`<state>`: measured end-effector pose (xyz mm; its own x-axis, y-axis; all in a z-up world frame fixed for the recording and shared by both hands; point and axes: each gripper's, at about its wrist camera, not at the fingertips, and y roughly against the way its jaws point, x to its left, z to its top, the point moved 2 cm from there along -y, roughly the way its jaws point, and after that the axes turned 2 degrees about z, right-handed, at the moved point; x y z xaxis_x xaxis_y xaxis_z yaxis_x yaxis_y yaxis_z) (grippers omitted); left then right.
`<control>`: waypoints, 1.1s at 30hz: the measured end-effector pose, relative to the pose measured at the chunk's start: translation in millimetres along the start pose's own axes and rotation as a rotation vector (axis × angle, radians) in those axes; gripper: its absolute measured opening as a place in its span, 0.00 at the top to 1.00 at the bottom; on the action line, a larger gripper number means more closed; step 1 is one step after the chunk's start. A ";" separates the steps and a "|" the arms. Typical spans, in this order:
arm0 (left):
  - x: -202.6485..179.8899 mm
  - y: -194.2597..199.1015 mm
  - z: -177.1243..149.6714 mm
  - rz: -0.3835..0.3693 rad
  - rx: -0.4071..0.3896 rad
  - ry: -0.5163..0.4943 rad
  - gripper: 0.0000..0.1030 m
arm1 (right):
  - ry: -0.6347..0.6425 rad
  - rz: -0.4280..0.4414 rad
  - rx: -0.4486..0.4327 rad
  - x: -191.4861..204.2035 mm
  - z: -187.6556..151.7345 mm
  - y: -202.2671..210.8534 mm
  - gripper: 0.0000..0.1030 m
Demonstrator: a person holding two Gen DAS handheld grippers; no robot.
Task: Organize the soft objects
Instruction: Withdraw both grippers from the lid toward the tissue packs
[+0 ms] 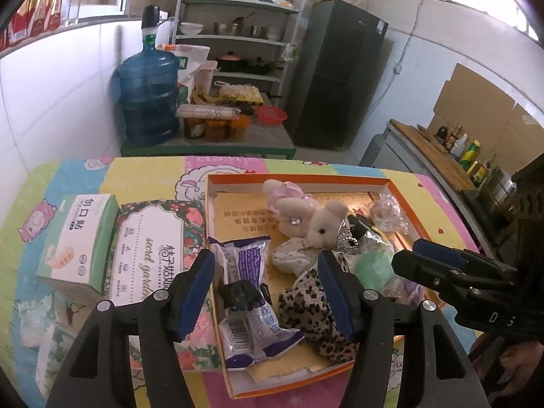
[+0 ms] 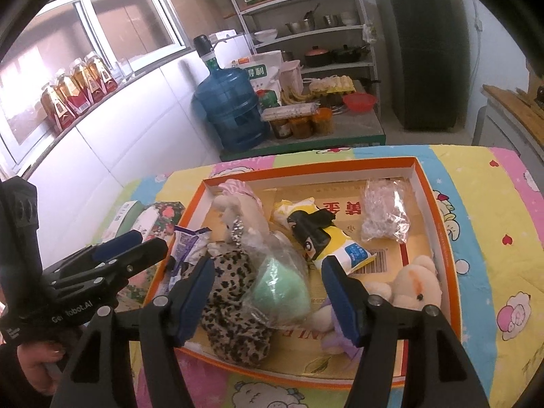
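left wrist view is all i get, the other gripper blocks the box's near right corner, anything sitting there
Observer: Yes, a cream teddy bear lies in that corner of the orange box.
Operator: anything beside it
Observer: A purple soft toy, partly hidden behind a finger of the right gripper.
Operator: is that gripper holding something
Observer: No, its jaws stand open above the bagged green ball, gripping nothing.

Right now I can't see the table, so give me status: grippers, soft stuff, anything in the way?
Left gripper and right gripper open, empty, above the box. Soft toys and packets inside it. Two cartons beside it, not blocking.
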<state>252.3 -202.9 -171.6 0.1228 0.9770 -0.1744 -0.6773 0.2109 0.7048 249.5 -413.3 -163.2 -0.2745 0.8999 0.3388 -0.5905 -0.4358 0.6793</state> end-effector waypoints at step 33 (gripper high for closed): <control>57.6 86.3 -10.5 -0.069 -0.089 -0.044 0.37 | 0.025 -0.082 -0.086 93.8 -21.5 44.5 0.37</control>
<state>193.4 -128.8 -128.1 0.2018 0.9611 -0.1887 -0.7277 0.2761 0.6279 181.1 -348.0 -115.1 -0.2411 0.9329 0.2676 -0.6745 -0.3593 0.6449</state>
